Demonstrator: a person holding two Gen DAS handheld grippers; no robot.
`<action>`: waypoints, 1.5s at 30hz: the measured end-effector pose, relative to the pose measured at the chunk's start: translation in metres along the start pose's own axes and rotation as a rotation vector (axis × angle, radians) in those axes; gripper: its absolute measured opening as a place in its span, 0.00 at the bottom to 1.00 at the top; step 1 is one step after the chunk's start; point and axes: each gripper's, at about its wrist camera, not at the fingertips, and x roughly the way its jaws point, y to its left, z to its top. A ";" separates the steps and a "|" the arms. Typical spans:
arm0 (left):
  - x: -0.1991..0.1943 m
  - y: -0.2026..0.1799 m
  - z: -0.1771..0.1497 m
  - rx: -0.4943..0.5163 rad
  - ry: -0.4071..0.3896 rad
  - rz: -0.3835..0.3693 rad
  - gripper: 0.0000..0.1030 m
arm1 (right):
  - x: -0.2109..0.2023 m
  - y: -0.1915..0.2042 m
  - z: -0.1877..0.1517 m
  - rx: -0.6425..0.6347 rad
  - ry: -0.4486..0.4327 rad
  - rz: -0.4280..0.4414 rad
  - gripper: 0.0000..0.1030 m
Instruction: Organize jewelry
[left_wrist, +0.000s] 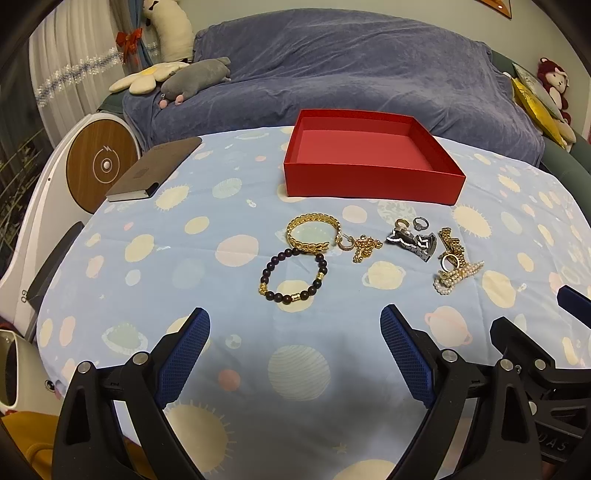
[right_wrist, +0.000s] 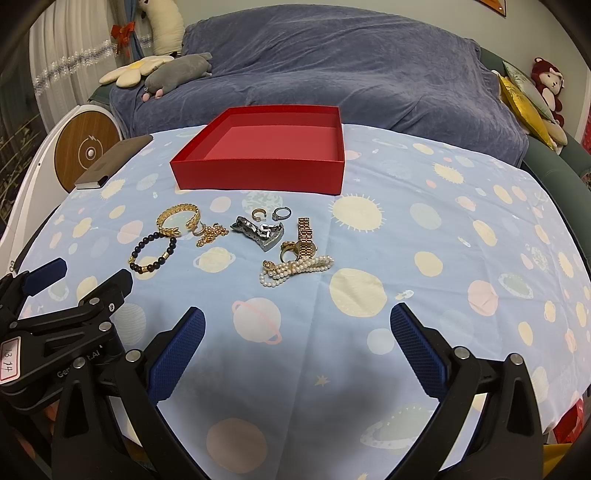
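An empty red box stands at the far side of the table. In front of it lie a gold bangle, a dark bead bracelet, a gold chain, a silver watch band, two rings, a gold watch band and a pearl strand. My left gripper is open and empty, near the bead bracelet. My right gripper is open and empty, near the pearls.
A planet-print cloth covers the table. A grey notebook lies at the far left. A white round device stands left of the table. A blue-covered sofa with plush toys is behind.
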 end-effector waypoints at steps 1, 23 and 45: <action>0.000 0.000 0.000 0.000 -0.002 0.002 0.88 | 0.000 0.000 0.000 0.000 0.000 0.000 0.95; -0.001 -0.001 0.000 0.007 -0.012 0.020 0.88 | 0.000 0.001 0.000 -0.003 -0.002 -0.001 0.95; -0.002 0.000 0.000 0.009 -0.017 0.026 0.88 | 0.000 0.001 0.000 -0.003 -0.001 0.000 0.95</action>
